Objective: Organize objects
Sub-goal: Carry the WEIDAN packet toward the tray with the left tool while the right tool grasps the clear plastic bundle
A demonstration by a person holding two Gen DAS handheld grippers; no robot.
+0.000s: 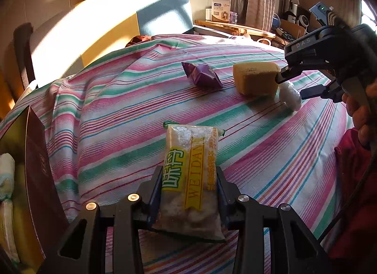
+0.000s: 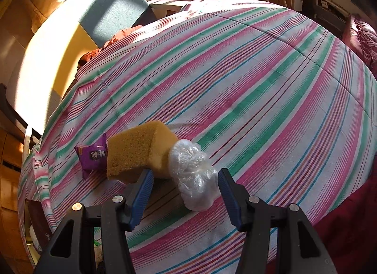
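My left gripper [image 1: 188, 177] is shut on a clear snack packet with yellow "WEIDAN" print [image 1: 190, 175], held above the striped bedsheet [image 1: 117, 113]. My right gripper [image 2: 186, 179] is open, its blue fingers [image 2: 141, 194] on either side of a wad of clear plastic wrap [image 2: 193, 175] that lies on the sheet. The left finger touches a yellow sponge [image 2: 136, 151] just left of the wad. A purple snack packet [image 2: 93, 155] lies left of the sponge. In the left wrist view the right gripper [image 1: 292, 83] is at the far right beside the sponge [image 1: 255, 78], the wad [image 1: 289, 97] and the purple packet [image 1: 202, 75].
A dark red box [image 1: 35, 168] with white packets inside stands at the bed's left edge. A headboard [image 1: 94, 26] lies beyond the bed. A wooden table [image 1: 235, 27] with a carton stands by the window. A red quilt [image 2: 362, 38] lies at the right.
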